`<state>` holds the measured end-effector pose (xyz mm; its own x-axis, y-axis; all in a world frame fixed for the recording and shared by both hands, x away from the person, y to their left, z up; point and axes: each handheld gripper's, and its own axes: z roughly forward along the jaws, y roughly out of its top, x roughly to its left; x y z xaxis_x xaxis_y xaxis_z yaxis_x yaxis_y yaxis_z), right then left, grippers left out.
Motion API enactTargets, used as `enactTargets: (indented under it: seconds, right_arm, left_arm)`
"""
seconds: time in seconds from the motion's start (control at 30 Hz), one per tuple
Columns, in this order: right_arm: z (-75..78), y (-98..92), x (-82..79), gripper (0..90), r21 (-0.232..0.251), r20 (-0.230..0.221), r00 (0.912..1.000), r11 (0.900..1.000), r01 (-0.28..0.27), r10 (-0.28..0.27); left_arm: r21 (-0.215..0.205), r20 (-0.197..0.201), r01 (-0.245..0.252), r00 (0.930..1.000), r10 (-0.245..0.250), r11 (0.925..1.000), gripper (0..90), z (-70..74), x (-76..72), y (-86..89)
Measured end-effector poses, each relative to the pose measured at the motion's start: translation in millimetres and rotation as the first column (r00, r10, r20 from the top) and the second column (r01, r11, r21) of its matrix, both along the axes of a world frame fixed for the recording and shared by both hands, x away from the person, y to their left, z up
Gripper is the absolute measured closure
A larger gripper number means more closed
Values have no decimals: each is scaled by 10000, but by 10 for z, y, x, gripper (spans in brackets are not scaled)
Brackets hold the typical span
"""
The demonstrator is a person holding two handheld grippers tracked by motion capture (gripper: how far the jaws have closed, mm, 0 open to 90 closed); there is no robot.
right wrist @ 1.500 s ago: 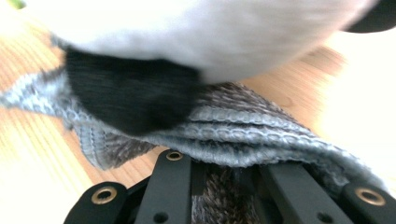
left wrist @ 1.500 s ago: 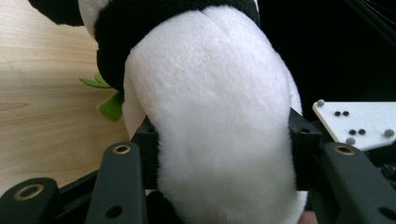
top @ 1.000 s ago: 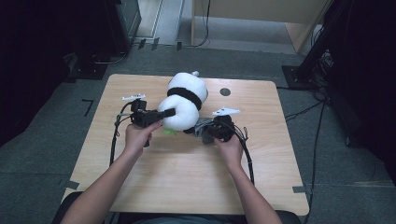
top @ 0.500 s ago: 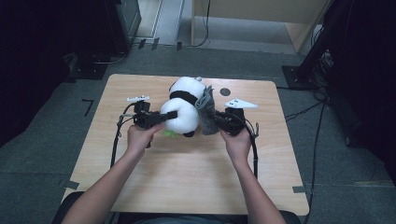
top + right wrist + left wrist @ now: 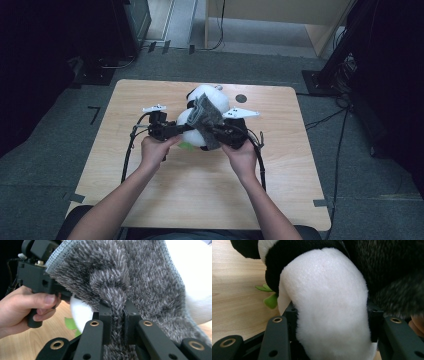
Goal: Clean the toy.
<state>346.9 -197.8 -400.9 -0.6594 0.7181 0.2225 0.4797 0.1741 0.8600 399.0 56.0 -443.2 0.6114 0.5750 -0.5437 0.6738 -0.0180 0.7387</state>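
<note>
In the right gripper view, our right gripper (image 5: 117,315) has its fingers (image 5: 105,322) pressed together on a pinched fold of the grey shaggy cloth (image 5: 120,277); the pile bunches into a ridge between them and the rest of the cloth spreads upward and outward over the toy. In the left gripper view, our left gripper (image 5: 329,337) has its fingers (image 5: 275,337) clamped on the white plush body of the panda toy (image 5: 324,302), 1 finger on each side, the stuffing bulging between and above them.

We judge both things light and soft. The cloth is limp, so it will droop and follow wherever we drag it; a pinch of a fold near the hemmed edge, as now, should give enough purchase, since the long pile resists slipping. The toy is squashy and springs back, so a grip on its rounded body can hold, but it may squirm round if we pull sideways; the narrower black band looks a firmer place to take.

From above, the toy (image 5: 202,117) is near the middle of the worktop (image 5: 280,200), towards its far edge, held between both grippers, with the cloth (image 5: 207,117) draped across its top. 1 green leaf-like piece (image 5: 270,300) pokes out beneath it.
</note>
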Motion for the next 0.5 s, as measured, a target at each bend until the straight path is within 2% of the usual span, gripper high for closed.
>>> enactTargets:
  seconds: [0.27, 0.4, 0.5]
  right_arm:
    - [-47, 223, -83, 818, -423, 242, 9986, 9980, -470, 481]
    - [-84, 316, -122, 818, -492, 363, 9972, 9968, -635, 653]
    - [-122, 400, -155, 818, -569, 370, 9953, 9945, -876, 898]
  left_arm:
    - [-108, -154, -138, 9998, 137, 9998, 480, 2, 7, 21]
    - [-344, -537, -147, 9985, 128, 9993, 481, -19, 35, 49]
    - [-392, -550, -245, 9982, 223, 9989, 481, -23, 42, 58]
